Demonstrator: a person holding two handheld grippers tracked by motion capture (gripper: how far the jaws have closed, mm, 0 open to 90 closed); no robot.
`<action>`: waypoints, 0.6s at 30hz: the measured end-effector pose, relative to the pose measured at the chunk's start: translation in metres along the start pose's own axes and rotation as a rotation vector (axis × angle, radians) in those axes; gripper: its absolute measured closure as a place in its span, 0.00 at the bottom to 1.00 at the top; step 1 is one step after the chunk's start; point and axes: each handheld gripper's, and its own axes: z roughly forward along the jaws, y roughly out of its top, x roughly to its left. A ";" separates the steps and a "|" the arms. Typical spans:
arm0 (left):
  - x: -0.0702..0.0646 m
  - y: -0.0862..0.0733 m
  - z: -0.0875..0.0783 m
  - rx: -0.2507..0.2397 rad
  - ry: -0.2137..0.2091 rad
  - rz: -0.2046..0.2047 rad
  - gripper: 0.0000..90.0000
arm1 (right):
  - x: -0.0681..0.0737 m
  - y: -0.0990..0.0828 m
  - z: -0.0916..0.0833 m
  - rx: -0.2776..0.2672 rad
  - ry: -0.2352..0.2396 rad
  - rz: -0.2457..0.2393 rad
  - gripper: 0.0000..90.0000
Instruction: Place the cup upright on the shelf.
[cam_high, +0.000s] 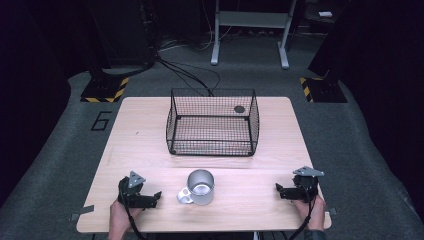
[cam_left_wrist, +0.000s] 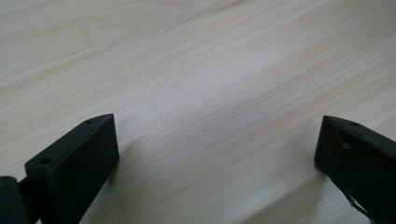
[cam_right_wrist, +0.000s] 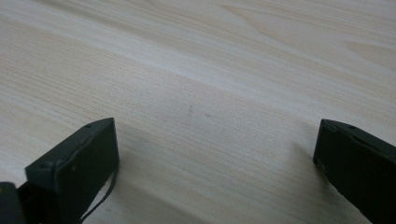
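A silver metal mug (cam_high: 200, 187) stands upright near the front middle of the wooden table (cam_high: 145, 150), its handle turned to the front left. Behind it sits a black wire basket (cam_high: 212, 122) with a small dark round thing (cam_high: 239, 109) at its back right. My left gripper (cam_high: 156, 195) rests on the table left of the mug, open, jaws pointing right toward it. My right gripper (cam_high: 279, 189) rests at the front right, open, jaws pointing left. In each gripper view the two black jaws stand wide apart over bare wood (cam_left_wrist: 210, 102) (cam_right_wrist: 201, 93), with nothing between them.
The table stands on grey carpet with cables (cam_high: 190, 75) running behind it. Yellow-black striped stand bases (cam_high: 105, 90) (cam_high: 320, 89) sit at the far left and right corners. A white frame (cam_high: 250, 30) stands at the back. A "6" mark (cam_high: 101, 120) lies on the floor.
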 end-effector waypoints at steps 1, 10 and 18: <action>0.000 0.000 0.000 0.000 0.000 0.000 0.00 | 0.000 0.000 0.000 0.000 -0.001 0.000 0.00; 0.002 0.000 -0.001 -0.004 -0.009 -0.015 0.00 | 0.000 0.000 0.000 -0.001 -0.002 0.004 0.00; 0.008 0.014 -0.019 -0.060 -0.030 -0.030 0.00 | 0.000 0.000 0.000 0.000 -0.003 0.004 0.00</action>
